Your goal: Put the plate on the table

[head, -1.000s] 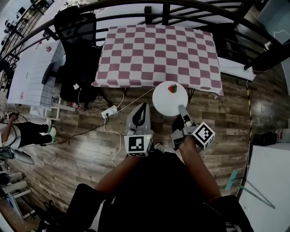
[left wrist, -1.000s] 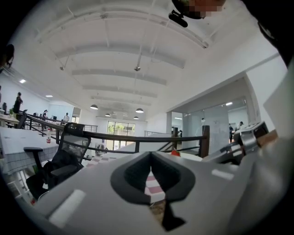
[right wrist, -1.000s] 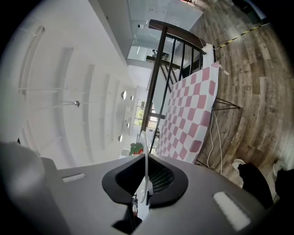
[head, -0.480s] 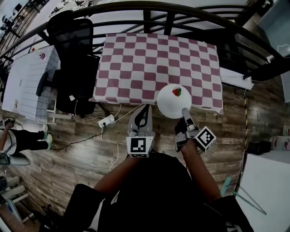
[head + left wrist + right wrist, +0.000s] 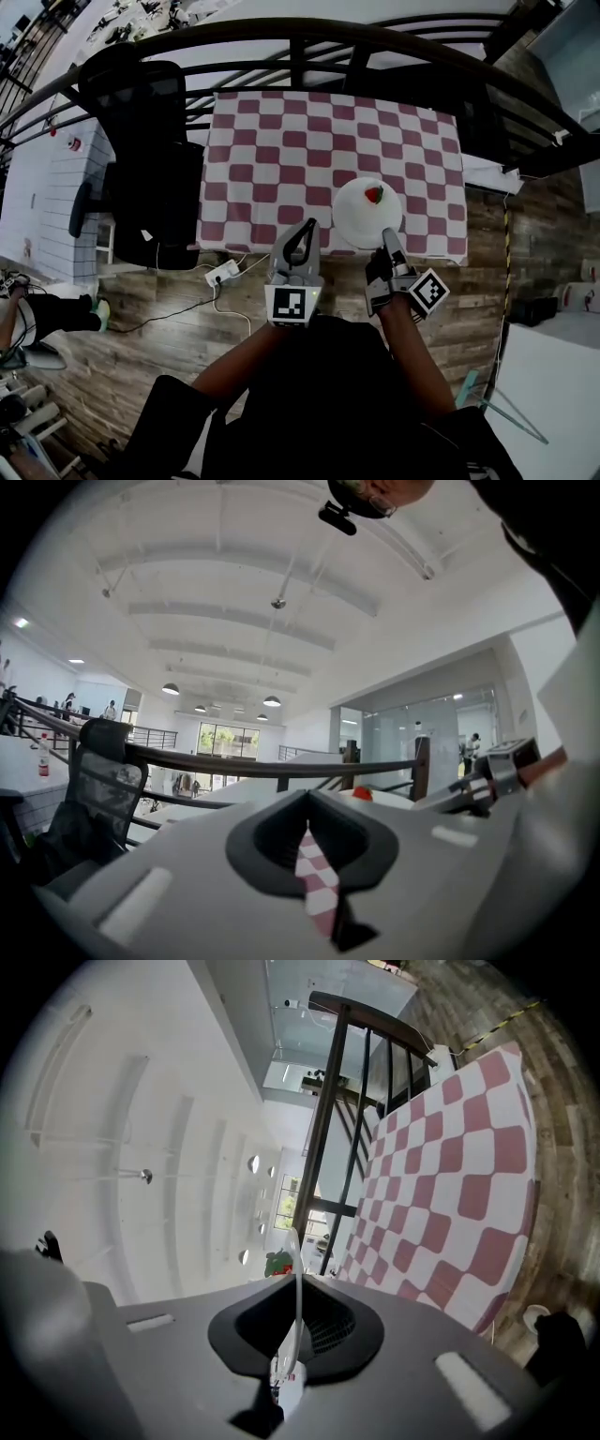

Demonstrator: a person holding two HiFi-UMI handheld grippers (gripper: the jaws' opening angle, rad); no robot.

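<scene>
Head view: plate [image 5: 366,216] over the near edge of the checked table [image 5: 281,141], not yet let go
Its near rim is pinched between the clenched jaws of the right gripper [image 5: 387,236]; whether it already rests on the cloth I cannot tell, so setting down and releasing seem left. A strawberry [image 5: 374,195] lies on the plate; the left gripper [image 5: 308,227] is closed on nothing
</scene>
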